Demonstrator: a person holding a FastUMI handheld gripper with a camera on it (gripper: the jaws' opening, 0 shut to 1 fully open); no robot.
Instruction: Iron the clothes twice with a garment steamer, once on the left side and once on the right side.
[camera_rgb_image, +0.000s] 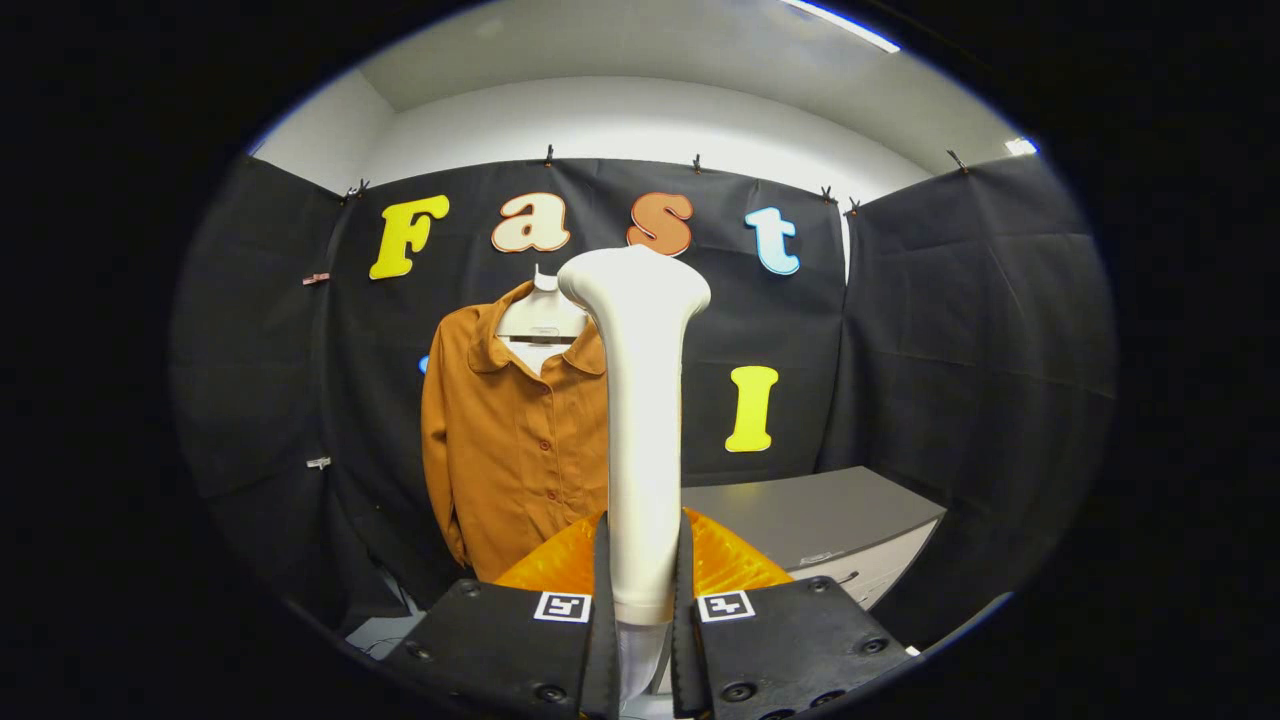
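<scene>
**Steamer in hand, shirt not yet reached**

Black cloth walls the booth, and against the back wall an orange-brown button shirt (510, 440) hangs on a white hanger (541, 318). To the shirt's right a grey bench (810, 515) stands lower down, against the side wall.

The gripper (641, 600) is clamped on the white garment steamer (640, 420), both fingers pressing the lower handle. The steamer's long axis runs upright, rising from between the fingers, and its flared head tops out level with the shirt's collar, angled slightly toward the shirt. It overlaps the shirt's right edge in view but appears to sit well short of the fabric.

By my reading, the pickup is finished and the approach to the shirt is the step in hand. The next move calls for carrying the head forward to one side of the shirt's front and drawing it down the cloth, then doing the same on the other side.
</scene>
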